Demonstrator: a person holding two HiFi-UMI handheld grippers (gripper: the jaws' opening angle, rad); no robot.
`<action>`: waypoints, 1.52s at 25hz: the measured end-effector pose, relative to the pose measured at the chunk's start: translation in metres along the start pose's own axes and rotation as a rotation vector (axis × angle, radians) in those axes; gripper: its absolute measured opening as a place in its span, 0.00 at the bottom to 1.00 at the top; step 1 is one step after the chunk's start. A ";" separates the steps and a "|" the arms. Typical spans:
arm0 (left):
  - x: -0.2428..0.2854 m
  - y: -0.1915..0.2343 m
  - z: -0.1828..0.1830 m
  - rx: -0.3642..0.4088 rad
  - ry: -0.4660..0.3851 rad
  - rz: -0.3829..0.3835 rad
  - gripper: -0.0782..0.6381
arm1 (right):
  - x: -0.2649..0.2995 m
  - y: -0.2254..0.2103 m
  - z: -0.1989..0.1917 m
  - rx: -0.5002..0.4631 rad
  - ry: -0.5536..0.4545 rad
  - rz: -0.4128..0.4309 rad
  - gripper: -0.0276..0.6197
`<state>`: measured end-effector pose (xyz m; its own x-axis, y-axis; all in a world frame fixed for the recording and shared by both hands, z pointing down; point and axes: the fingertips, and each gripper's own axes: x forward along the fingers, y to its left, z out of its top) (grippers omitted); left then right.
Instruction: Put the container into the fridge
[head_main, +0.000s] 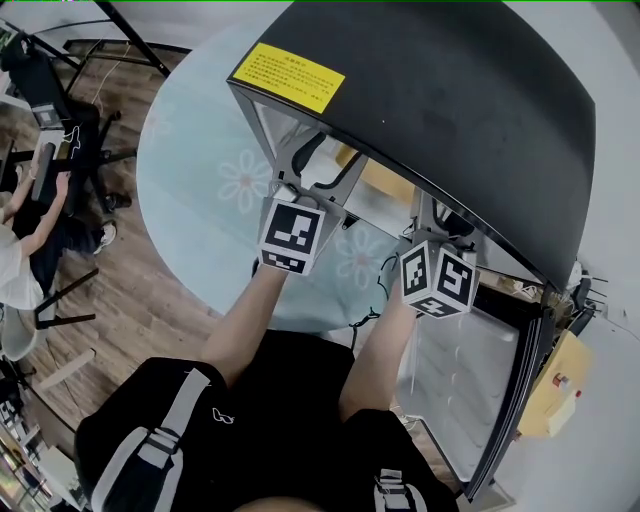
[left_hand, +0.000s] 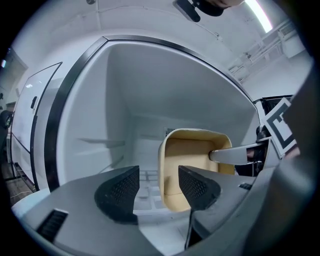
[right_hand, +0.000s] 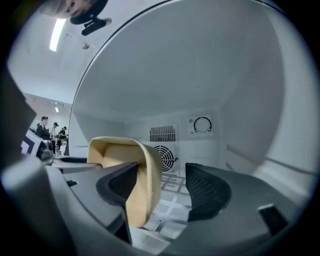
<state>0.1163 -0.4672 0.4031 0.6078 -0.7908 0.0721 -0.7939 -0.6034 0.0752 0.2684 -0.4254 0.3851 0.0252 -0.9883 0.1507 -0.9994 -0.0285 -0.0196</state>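
A beige open container (left_hand: 192, 167) rests on the white grid floor (left_hand: 146, 179) inside the black mini fridge (head_main: 450, 100). My left gripper (left_hand: 157, 187) is open and straddles the container's left wall, with one pad inside it and neither pad pressing. On the other side, my right gripper (right_hand: 160, 187) also stands open across the opposite wall (right_hand: 145, 185): the left pad sits inside the container, the right pad well clear. In the head view both marker cubes (head_main: 292, 237) reach into the fridge opening, and only a beige sliver of the container (head_main: 385, 180) shows.
The fridge door (head_main: 470, 400) hangs open at lower right. A fan grille (right_hand: 164, 156) and a dial (right_hand: 202, 125) are on the fridge's back wall. The fridge stands on a round pale mat (head_main: 195, 200). A person (head_main: 20, 250) sits at far left; a yellow box (head_main: 555, 385) lies at right.
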 end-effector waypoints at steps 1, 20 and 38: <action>-0.001 0.000 0.000 0.000 0.002 0.002 0.47 | 0.004 -0.002 -0.002 -0.015 0.015 -0.013 0.53; -0.038 -0.004 0.023 -0.004 -0.033 0.029 0.35 | -0.011 0.020 0.006 -0.096 -0.010 -0.004 0.44; -0.112 -0.066 0.038 0.007 -0.077 0.045 0.11 | -0.116 0.066 0.025 -0.060 -0.158 0.241 0.05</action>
<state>0.0997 -0.3424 0.3526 0.5685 -0.8227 -0.0017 -0.8208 -0.5673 0.0670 0.2001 -0.3165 0.3417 -0.2147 -0.9766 -0.0075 -0.9764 0.2145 0.0232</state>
